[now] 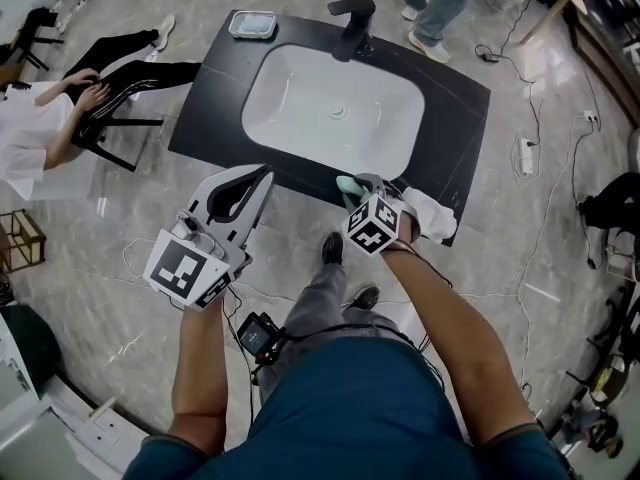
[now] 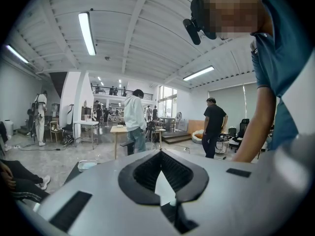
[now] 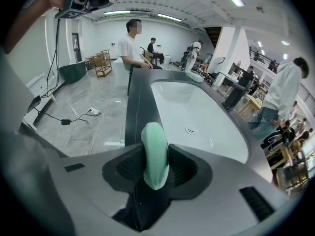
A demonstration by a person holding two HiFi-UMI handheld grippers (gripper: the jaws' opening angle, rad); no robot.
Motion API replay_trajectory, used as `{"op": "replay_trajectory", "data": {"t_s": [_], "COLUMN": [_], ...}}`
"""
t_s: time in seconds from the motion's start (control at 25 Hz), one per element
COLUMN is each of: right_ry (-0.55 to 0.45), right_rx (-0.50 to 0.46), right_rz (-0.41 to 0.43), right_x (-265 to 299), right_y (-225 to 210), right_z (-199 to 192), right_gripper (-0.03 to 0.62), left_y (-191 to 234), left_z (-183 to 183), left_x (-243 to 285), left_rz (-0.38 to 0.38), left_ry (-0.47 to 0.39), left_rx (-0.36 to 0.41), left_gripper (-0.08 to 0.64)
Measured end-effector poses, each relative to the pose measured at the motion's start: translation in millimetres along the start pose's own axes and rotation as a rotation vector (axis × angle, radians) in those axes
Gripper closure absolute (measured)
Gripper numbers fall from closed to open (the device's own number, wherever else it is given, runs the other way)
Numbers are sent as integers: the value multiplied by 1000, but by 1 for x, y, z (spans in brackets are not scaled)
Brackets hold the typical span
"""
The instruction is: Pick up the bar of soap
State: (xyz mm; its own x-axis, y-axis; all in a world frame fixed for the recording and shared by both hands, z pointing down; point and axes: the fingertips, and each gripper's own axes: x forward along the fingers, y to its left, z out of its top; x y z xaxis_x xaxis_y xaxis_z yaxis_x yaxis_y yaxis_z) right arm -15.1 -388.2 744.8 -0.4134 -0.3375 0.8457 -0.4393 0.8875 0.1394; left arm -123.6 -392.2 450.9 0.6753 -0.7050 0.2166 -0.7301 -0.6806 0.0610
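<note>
Soap bar [image 3: 154, 132], pale green, stands on edge, pinched between the right gripper's [image 3: 156, 156] jaws at lower centre of the head view, by the black counter's [image 1: 215, 118] near edge. Left gripper [image 1: 262, 175], lower left, has its jaws pressed together on nothing.

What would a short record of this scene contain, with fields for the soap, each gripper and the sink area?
soap: pale green bar, held edge-on over the counter's near edge
right gripper: shut on the soap
left gripper: jaws together, nothing between them, near the counter's front edge
counter: black, with a white basin and a black faucet
tray: clear, at the counter's far left corner
</note>
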Motion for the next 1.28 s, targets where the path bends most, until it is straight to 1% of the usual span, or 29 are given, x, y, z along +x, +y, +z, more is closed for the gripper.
{"op": "replay_trajectory", "data": {"t_s": [0.28, 0.36, 0.56, 0.76, 1.0, 1.2, 1.28], "right_ry": [5, 7, 8, 47, 56, 39, 17], "right_rx": [-4, -8, -10, -34, -37, -15, 19], "right_rz": [47, 65, 85, 77, 55, 55, 52], "right_x": [-3, -4, -6, -9, -22, -36, -47], "right_y": [10, 14, 20, 20, 19, 18, 16], "right_z": [-1, -2, -3, -10, -16, -14, -10], "right_gripper": [437, 417, 407, 402, 403, 403, 403], "left_y": [-4, -5, -10, -15, -24, -35, -39], "left_z": [2, 2, 1, 4, 9, 15, 19], "left_x": [1, 1, -2, -3, -4, -4, -5], "left_rz": [-2, -2, -1, 1, -2, -11, -15], "left_ry": [2, 4, 5, 4, 4, 0, -4], "left_rx": [1, 2, 4, 10, 20, 33, 41], "left_gripper": [558, 558, 558, 558, 558, 558, 558]}}
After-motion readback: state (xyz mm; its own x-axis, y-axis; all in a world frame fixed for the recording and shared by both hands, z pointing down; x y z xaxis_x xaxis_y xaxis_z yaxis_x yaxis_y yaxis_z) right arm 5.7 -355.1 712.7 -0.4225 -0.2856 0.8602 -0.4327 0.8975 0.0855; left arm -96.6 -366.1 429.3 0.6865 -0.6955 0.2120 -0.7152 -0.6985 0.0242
